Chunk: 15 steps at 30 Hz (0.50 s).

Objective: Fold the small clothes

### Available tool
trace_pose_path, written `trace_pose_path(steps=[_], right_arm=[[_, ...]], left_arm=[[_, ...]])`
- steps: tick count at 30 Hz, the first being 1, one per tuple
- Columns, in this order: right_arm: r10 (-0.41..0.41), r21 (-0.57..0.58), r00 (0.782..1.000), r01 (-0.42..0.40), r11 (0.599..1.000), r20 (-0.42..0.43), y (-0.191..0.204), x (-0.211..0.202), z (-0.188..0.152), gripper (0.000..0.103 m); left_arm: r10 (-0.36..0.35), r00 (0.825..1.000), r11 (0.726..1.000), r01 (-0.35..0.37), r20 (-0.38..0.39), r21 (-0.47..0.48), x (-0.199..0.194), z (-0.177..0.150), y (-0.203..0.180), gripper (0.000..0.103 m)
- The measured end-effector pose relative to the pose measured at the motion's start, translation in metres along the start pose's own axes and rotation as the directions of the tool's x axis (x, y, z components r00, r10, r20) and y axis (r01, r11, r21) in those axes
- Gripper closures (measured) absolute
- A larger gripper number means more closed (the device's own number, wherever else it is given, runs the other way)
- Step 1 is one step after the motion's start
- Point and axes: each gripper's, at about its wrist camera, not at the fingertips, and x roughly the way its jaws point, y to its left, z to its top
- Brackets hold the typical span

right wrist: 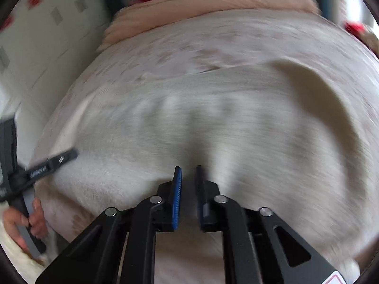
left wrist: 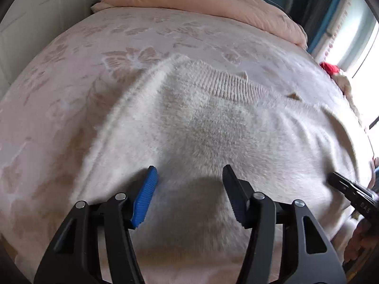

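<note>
Flat on the bedspread [left wrist: 59, 75], fuzzy cream sweater [left wrist: 213, 127] beneath left gripper [left wrist: 189, 175] spread wide, right gripper [right wrist: 188, 177] nearly closed, holding nothing.

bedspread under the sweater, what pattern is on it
Pale pink bedspread with a tone-on-tone butterfly pattern, clearest in the left wrist view beyond the cream sweater.

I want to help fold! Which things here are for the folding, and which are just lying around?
For folding: fluffy white sweater; left tongs, open; right tongs, nearly closed.

Lying about: peach quilt; red cloth; butterfly bedspread, underneath the sweater.
</note>
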Motion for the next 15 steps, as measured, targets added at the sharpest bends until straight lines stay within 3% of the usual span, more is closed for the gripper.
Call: trace_pose_path(steps=[2, 4, 5, 8, 10, 12, 15], right_arm=[[-0.012, 0.086, 0.999, 0.009, 0.996, 0.033, -0.024, -0.027, -0.007, 0.077], [-0.04, 0.192, 0.999, 0.032, 0.981, 0.035, -0.055, -0.051, -0.025, 0.059], [-0.045, 0.246, 0.999, 0.04, 0.968, 0.017, -0.07, -0.058, -0.036, 0.056], [0.024, 0.401, 0.999, -0.008, 0.916, -0.035, -0.105, -0.063, -0.066, 0.05], [0.067, 0.489, 0.997, -0.047, 0.871, -0.024, -0.121, -0.06, -0.075, 0.044], [0.106, 0.528, 0.994, -0.089, 0.844, -0.003, -0.127, -0.053, -0.074, 0.036], [0.137, 0.599, 0.99, -0.126, 0.791, 0.027, -0.137, -0.029, -0.059, 0.035]], left_arm=[[-0.049, 0.998, 0.992, 0.052, 0.032, -0.113, -0.024, -0.004, 0.015, 0.024], [-0.088, 0.994, 0.955, 0.105, 0.072, -0.277, -0.047, -0.017, 0.043, 0.014], [-0.1, 0.992, 0.936, 0.12, 0.076, -0.332, -0.051, -0.023, 0.054, 0.012], [-0.162, 0.986, 0.823, 0.152, 0.031, -0.547, -0.049, -0.051, 0.093, 0.012], [-0.175, 0.985, 0.775, 0.146, 0.014, -0.615, -0.042, -0.06, 0.102, 0.012], [-0.222, 0.974, 0.735, 0.191, 0.035, -0.65, -0.033, -0.061, 0.101, 0.01], [-0.23, 0.973, 0.717, 0.185, 0.022, -0.672, -0.012, -0.051, 0.094, 0.01]])
